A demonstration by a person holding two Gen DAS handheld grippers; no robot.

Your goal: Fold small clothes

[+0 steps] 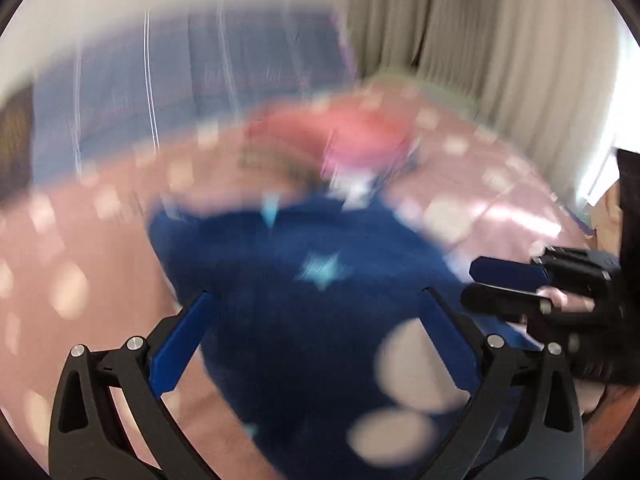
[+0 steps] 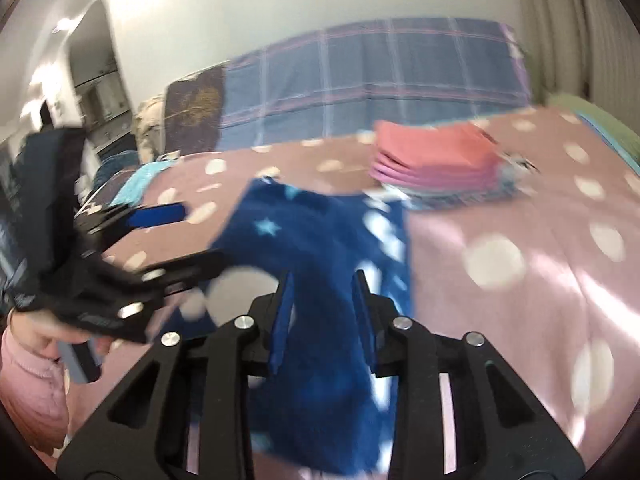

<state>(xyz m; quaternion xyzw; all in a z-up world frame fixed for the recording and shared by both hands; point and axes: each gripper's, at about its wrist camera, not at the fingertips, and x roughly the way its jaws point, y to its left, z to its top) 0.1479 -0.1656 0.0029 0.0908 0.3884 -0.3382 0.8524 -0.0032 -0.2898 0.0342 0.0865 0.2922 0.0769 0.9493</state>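
A dark blue garment with pale stars (image 1: 288,320) lies spread on the pink dotted bedspread (image 1: 72,240). My left gripper (image 1: 316,296) hangs over it, wide open, with nothing between its fingers. In the right wrist view the garment (image 2: 320,240) shows in the narrow gap of my right gripper (image 2: 322,276). Seen from the left wrist, the right gripper (image 1: 468,286) hovers at the garment's right edge, its fingers a little apart and no cloth pinched. The left gripper (image 2: 188,240) appears at the left, held by a hand in a pink sleeve (image 2: 32,360). Both views are motion-blurred.
A stack of folded clothes (image 2: 436,152), coral on top and pink below, sits further back on the bedspread (image 2: 520,300). A blue plaid cloth (image 2: 380,68) stands against the wall behind. Curtains (image 1: 480,20) hang at the right. A turquoise item (image 2: 136,184) lies at the bed's left edge.
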